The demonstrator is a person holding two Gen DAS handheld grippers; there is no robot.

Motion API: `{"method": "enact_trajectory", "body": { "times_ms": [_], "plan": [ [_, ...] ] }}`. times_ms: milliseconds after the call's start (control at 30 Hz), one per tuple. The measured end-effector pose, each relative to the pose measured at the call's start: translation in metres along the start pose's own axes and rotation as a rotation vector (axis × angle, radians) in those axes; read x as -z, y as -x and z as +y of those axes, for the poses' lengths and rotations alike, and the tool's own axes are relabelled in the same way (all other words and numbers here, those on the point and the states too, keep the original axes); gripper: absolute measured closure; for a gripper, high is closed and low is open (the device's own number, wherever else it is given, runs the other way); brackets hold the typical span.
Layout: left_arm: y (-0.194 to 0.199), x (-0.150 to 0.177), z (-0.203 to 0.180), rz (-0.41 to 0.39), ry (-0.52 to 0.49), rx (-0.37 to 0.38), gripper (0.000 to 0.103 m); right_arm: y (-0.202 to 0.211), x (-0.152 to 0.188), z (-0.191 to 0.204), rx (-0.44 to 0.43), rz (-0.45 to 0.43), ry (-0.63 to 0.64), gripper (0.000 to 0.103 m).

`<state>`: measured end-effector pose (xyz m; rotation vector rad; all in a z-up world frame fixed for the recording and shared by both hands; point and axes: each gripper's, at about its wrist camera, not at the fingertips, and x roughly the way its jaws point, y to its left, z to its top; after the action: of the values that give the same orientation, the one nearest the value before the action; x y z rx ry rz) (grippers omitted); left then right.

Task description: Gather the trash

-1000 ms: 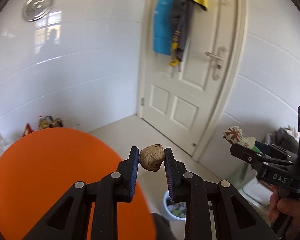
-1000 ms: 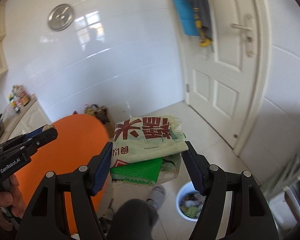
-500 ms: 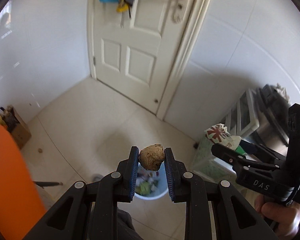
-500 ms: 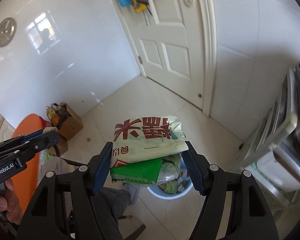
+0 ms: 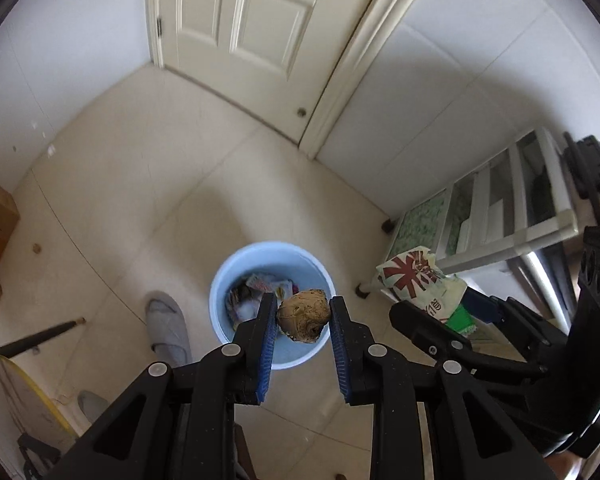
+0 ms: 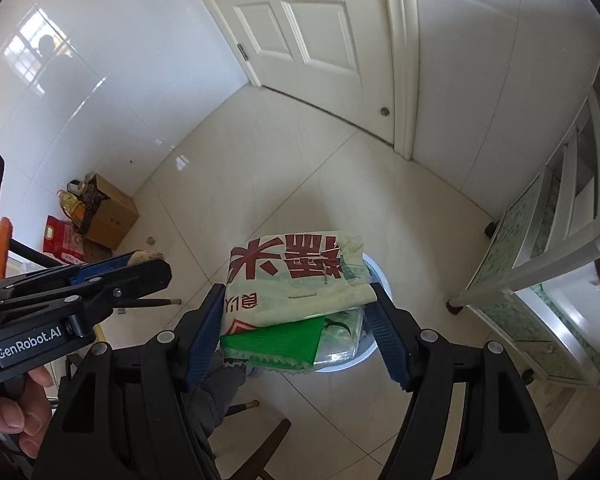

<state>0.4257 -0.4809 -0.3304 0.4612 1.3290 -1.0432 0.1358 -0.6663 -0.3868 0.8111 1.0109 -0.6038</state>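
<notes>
Pale blue bin (image 5: 236,276) at frame centre. Left gripper (image 5: 303,314) above it, jaws opening around brown lump (image 5: 303,315): drop step. Right gripper (image 6: 296,308) clamps folded packaging (image 6: 296,276), just over the rim; release next, I judge.

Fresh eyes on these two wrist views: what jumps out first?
The pale blue bin on the cream floor, already holding trash, directly below both grippers. The left gripper hangs over it, jaws opening around a brown crumpled lump. The right gripper grips a folded printed bag, red characters up, green edge below, hiding most of the bin.
</notes>
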Motion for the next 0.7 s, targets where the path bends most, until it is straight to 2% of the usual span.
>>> {"method": "enact_trajectory", "body": {
  "times_ms": [67, 133, 200, 300, 400, 500, 600, 700],
  "plan": [
    [-0.011, -0.009, 0.013, 0.023, 0.026, -0.011, 0.063, -0.014, -0.002, -0.004, 0.01, 0.011, -0.009, 0.031],
    [-0.019, -0.013, 0.027, 0.043, 0.056, -0.019, 0.054, -0.026, -0.003, -0.012, 0.011, 0.024, -0.032, 0.021],
    [-0.027, -0.014, 0.037, 0.063, 0.077, -0.017, 0.037, -0.035, -0.004, -0.02, 0.008, 0.037, -0.056, 0.015],
    [-0.034, -0.024, 0.044, 0.055, 0.093, -0.039, 0.025, -0.037, -0.001, -0.026, 0.024, 0.025, -0.079, 0.001],
    [-0.029, -0.022, 0.04, 0.043, 0.087, -0.072, 0.02, -0.035, 0.001, -0.027, 0.046, 0.013, -0.091, 0.0],
    [-0.035, -0.05, 0.001, 0.008, 0.059, -0.126, 0.019, -0.031, 0.002, -0.028, 0.07, 0.007, -0.111, 0.0],
    [-0.02, -0.042, -0.017, -0.036, 0.03, -0.178, 0.018, -0.021, 0.001, -0.025, 0.063, -0.009, -0.111, 0.0],
    [-0.006, -0.031, -0.028, -0.062, 0.028, -0.188, 0.018, -0.003, 0.003, -0.018, 0.062, -0.03, -0.103, 0.0]
  ]
}}
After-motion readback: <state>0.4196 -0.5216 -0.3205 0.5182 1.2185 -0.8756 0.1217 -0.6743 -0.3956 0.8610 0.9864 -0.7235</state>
